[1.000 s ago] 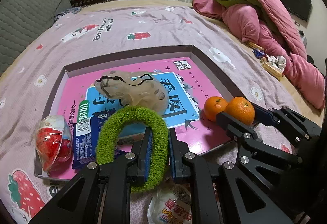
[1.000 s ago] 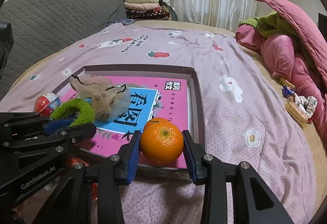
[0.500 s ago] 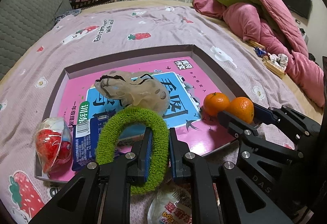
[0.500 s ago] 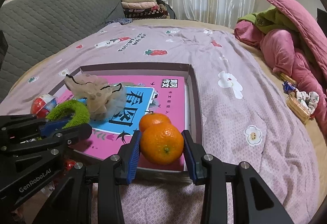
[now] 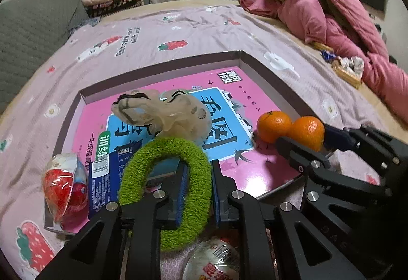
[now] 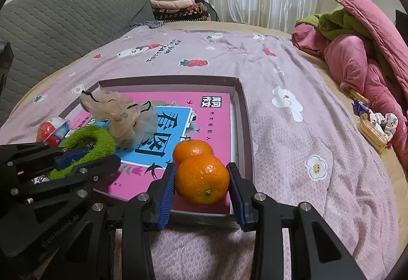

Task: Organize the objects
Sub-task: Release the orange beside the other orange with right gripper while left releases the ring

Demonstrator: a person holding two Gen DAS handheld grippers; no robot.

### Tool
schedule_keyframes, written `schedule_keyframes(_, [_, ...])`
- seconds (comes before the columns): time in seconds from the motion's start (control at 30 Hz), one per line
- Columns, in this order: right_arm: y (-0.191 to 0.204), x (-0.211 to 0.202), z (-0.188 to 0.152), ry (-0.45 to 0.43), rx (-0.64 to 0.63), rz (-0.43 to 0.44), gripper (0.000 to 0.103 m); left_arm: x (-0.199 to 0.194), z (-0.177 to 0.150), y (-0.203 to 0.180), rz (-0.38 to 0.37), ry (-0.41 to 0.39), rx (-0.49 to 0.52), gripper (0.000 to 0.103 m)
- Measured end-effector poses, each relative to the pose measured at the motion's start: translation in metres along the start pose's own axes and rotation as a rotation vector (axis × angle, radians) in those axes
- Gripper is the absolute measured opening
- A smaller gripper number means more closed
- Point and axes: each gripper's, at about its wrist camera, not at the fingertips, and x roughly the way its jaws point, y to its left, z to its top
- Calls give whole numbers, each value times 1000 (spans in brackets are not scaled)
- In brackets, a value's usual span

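A shallow box (image 5: 163,64) (image 6: 242,93) lined with a pink book lies on the bed. My left gripper (image 5: 199,178) is shut on a green fuzzy scrunchie (image 5: 163,152) at the box's near edge. My right gripper (image 6: 201,172) is shut on an orange (image 6: 202,179) (image 5: 308,132), low over the book's near right corner and touching a second orange (image 6: 192,148) (image 5: 272,123) lying there. A beige mesh scrunchie (image 5: 165,111) (image 6: 114,111) lies mid-box.
A red-and-white wrapped snack (image 5: 63,183) and a blue packet (image 5: 102,183) lie at the box's left end. Another wrapped snack (image 5: 214,262) lies under my left gripper. Pink and green quilts (image 6: 362,50) are piled at the right, with small items (image 6: 374,124) beside them.
My right gripper has carried the orange down and forward until it sits beside the second orange in the box. My left gripper has barely moved with the green scrunchie.
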Motion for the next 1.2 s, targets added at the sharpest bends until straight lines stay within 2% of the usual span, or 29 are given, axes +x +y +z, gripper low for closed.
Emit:
schedule_keyframes(0.4, [0,-1,0,1,-2,3,40,-4,-1,4,-25,11,-13,19])
schedule_keyframes(0.67, [-1,-3,0,-1,-10,-5,40,-5,-1,9,-43,27,-16,25])
schedule_keyframes(0.83, [-2,-3,-1,-1,-9,-8,40,-5,-1,17,-47,41,-36,41])
schedule_keyframes(0.97, [-2,-4,-1,-1,-10,-11,41,-6,-2,26,-81,54,-64,46])
schedule_keyframes(1.2, [-3,-5,-1,0,-11,-19,43,-9,-2,29,-95,58,-73,56])
